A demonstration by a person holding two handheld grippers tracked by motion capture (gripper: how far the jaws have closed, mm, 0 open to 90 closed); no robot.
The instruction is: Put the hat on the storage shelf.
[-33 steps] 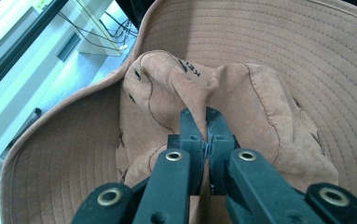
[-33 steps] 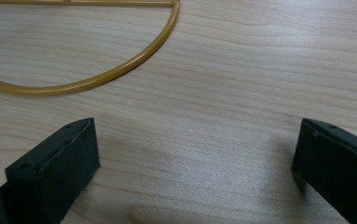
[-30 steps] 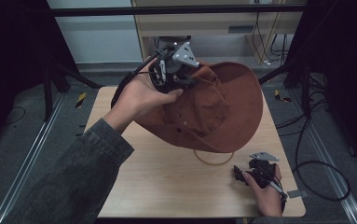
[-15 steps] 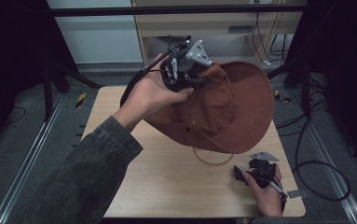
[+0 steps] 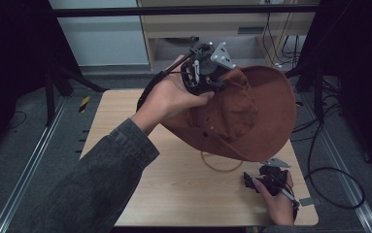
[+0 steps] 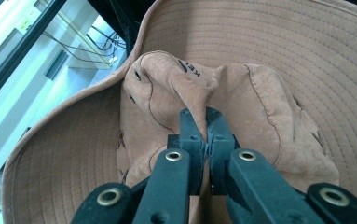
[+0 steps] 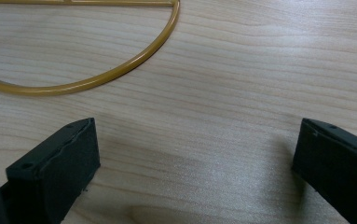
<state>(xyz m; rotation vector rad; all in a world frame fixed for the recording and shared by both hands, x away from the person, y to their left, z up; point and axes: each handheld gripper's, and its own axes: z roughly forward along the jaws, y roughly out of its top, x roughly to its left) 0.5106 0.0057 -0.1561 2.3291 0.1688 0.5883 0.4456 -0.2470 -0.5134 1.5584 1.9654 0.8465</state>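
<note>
A: Our left gripper [image 5: 211, 73] pinches a fold of the brown hat [image 5: 251, 116], held up at upper centre of the high view.

B: Let's keep that pinch firm; the right gripper [image 5: 266, 177] rests wide open, lower right, on the table [image 5: 125, 126].

The hat [image 5: 251, 114] hangs over the counter's [image 5: 174, 189] far right part, pinched at its crown in the left tool [image 5: 208, 73]. Under its near brim a cord loop [image 5: 221, 166] lies on the counter. The right tool [image 5: 263, 178] rests at the near right corner, just beside that loop.
</note>
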